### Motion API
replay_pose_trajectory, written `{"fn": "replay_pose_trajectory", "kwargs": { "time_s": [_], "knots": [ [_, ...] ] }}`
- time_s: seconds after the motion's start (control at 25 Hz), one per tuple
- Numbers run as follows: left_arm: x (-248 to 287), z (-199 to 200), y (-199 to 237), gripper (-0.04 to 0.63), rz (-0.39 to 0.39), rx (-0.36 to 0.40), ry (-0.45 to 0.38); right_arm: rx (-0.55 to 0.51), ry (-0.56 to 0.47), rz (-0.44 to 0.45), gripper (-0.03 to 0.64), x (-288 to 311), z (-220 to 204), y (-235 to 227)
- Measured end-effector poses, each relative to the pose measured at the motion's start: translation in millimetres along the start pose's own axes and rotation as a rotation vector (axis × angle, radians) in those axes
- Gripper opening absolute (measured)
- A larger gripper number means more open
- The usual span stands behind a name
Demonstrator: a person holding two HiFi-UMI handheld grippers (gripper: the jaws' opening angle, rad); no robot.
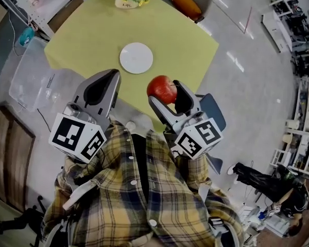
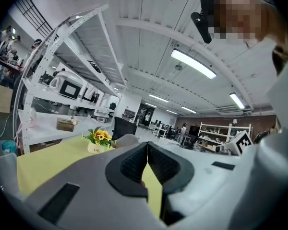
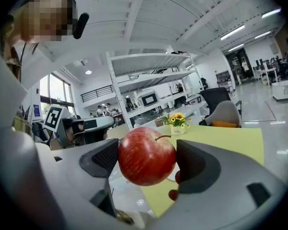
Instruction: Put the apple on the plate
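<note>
Apple held above table edge, near plate.

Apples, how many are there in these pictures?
1. The apple is gripped in the right claw, held in the air, short of the plate.
</note>
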State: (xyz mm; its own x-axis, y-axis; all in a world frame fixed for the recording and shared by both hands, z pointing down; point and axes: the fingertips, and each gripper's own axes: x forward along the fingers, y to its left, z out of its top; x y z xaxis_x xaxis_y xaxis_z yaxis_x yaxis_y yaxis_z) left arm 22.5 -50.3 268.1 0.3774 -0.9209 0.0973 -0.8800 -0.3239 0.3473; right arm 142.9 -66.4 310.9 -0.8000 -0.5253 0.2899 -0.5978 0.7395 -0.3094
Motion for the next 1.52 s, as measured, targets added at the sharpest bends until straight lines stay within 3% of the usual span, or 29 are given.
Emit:
{"fn": "replay_pose_trajectory", "kwargs": {
  "time_s": [0.48, 0.88, 1.2, 1.52],
  "knots": [
    [68, 39, 107, 0.009, -0.232, 0.019, 0.105, 0.042, -0.052, -0.199, 0.364, 125, 32, -6],
    [101, 37, 138, 0.009, -0.441, 0.041, 0.206, 0.104, -0.114, -0.409, 0.364, 154, 36, -19],
    [116, 38, 141, 0.009, -0.517, 0.03, 0.238, 0.126, -0.123, -0.505, 0.364, 151, 38, -27],
    [124, 37, 142, 0.009, -0.521, 0.035, 0.254, 0.143, -0.086, -0.523, 0.364, 154, 29, -44]
  ]
}}
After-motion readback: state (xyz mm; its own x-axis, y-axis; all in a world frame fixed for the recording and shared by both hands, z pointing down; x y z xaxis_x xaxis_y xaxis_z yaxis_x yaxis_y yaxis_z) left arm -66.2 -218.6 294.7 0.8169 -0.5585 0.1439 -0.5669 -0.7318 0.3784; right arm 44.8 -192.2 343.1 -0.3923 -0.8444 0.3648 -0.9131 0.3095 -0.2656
